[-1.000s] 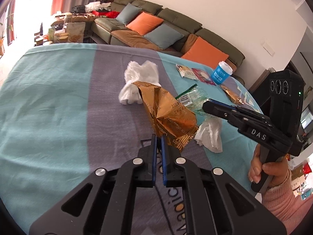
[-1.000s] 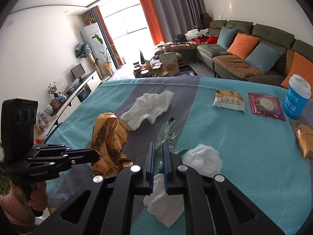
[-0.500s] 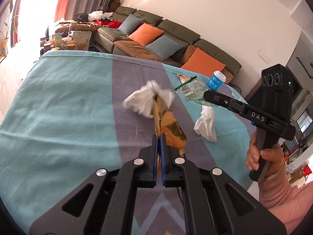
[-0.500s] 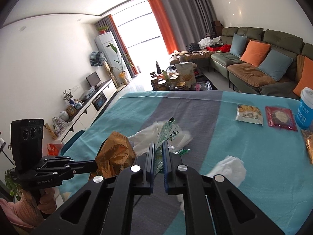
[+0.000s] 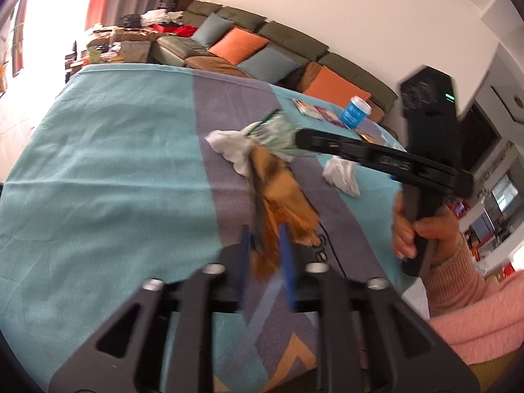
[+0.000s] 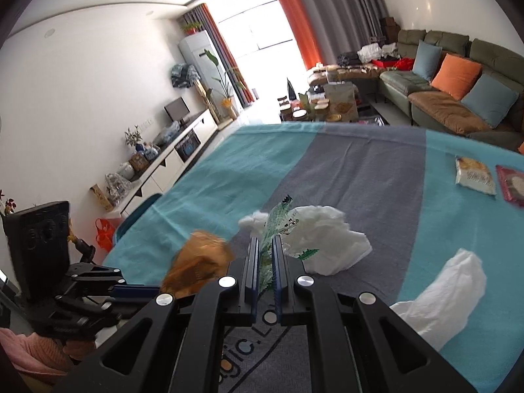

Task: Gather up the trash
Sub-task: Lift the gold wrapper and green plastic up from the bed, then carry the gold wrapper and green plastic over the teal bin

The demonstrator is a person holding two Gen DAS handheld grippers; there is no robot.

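Observation:
My left gripper (image 5: pixel 264 233) has its jaws parted a little, with a crumpled gold snack wrapper (image 5: pixel 281 196) between them; the view is blurred. The wrapper also shows in the right wrist view (image 6: pixel 199 263). My right gripper (image 6: pixel 264 249) is shut on a clear wrapper with green print (image 6: pixel 278 221), held above the table. That wrapper shows at the right gripper's tip in the left wrist view (image 5: pixel 278 132). Two crumpled white tissues (image 6: pixel 324 239) (image 6: pixel 442 294) lie on the teal and grey tablecloth (image 6: pixel 376 177).
A blue cup (image 5: pixel 355 113) and flat snack packets (image 6: pixel 475 177) lie at the table's far side. A sofa with orange and blue cushions (image 5: pixel 262 49) stands behind. A person's hand in a pink sleeve (image 5: pixel 425 229) holds the right gripper.
Both grippers have lifted and pulled back from the table with their wrappers. The left gripper's jaws have parted slightly around the gold wrapper.

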